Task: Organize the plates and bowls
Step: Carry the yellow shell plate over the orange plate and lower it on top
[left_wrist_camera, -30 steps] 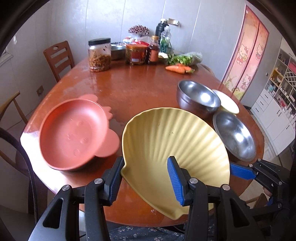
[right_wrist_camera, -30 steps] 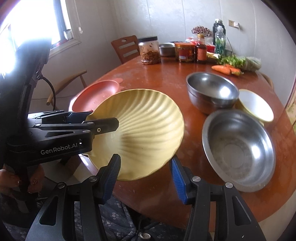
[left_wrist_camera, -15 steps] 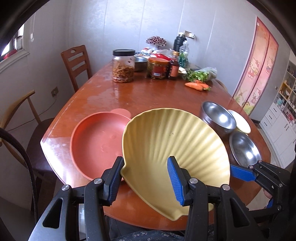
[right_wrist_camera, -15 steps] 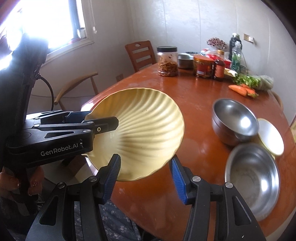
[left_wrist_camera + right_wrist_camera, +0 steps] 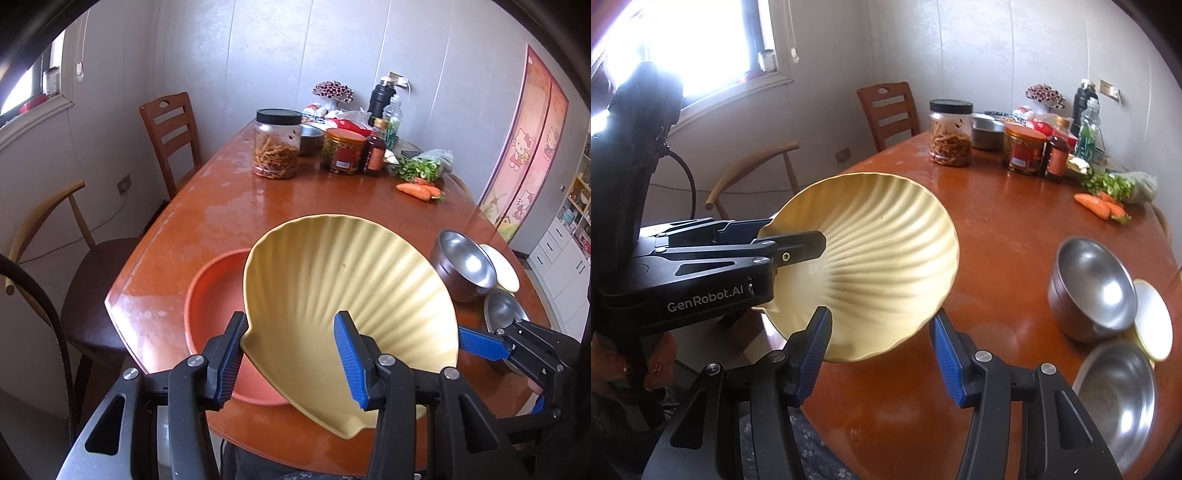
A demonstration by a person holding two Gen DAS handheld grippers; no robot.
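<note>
A yellow shell-shaped plate (image 5: 351, 291) is held tilted in the air over the table's near edge. My left gripper (image 5: 291, 354) grips its near rim; the right wrist view (image 5: 871, 258) shows the left gripper's fingers (image 5: 798, 247) clamped on that rim. My right gripper (image 5: 881, 352) is open with the plate's edge between its fingers, touching neither that I can see. A red plate (image 5: 214, 295) lies on the table under the yellow one, partly hidden. A deep steel bowl (image 5: 1093, 288), a shallow steel bowl (image 5: 1119, 398) and a small white plate (image 5: 1152, 321) sit to the right.
The brown table (image 5: 258, 206) carries jars (image 5: 277, 144), bottles, greens and carrots (image 5: 421, 190) at its far end. Wooden chairs (image 5: 170, 136) stand along the left side. A wall and window are at the left.
Both grippers and the yellow plate have risen and pulled back from the table. The plate now hangs over the red plate, which lay to its left before.
</note>
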